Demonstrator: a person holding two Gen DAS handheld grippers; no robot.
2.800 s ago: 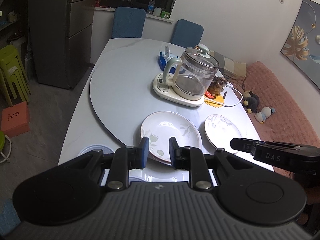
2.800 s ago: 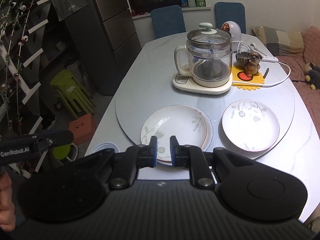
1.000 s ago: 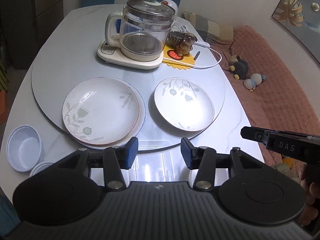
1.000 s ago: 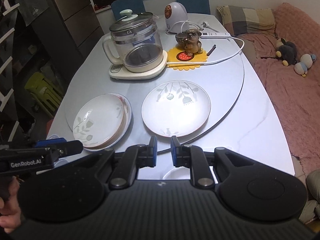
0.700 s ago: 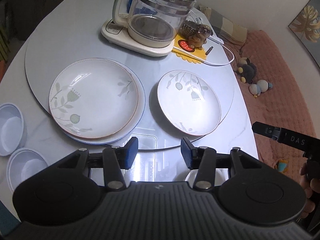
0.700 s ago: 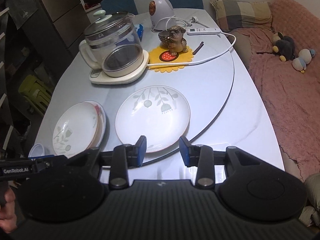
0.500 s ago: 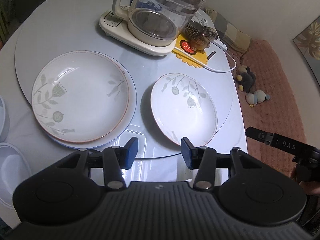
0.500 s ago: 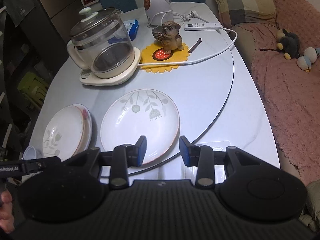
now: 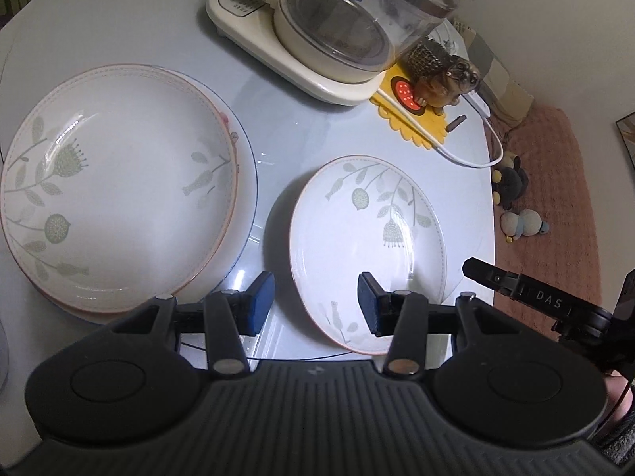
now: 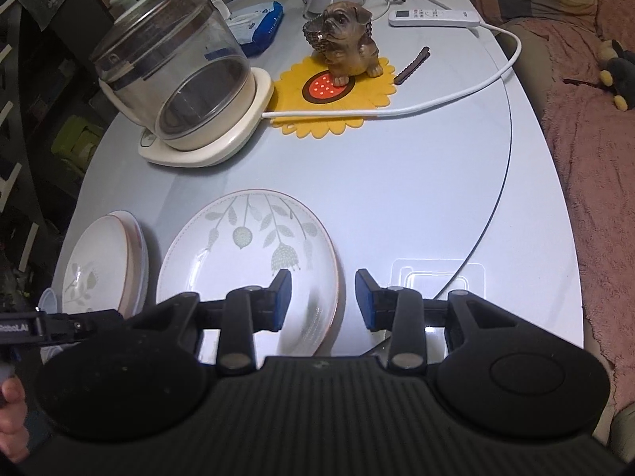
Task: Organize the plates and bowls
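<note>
Both wrist views look steeply down, close over the pale grey round table [image 9: 317, 127] — sharing the small leaf-patterned white plate [image 9: 369, 238] [image 10: 246, 261] and glass kettle [image 9: 357, 12] [image 10: 178, 75].

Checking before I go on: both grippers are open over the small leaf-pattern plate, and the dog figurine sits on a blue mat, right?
Not quite: the dog figurine sits on a yellow sunflower-shaped mat, as the right wrist view shows. Both grippers are open over the small leaf-pattern plate.

"DAS" on right gripper [image 9: 549, 301]; "Robot.AI" on left gripper [image 10: 16, 327]
</note>
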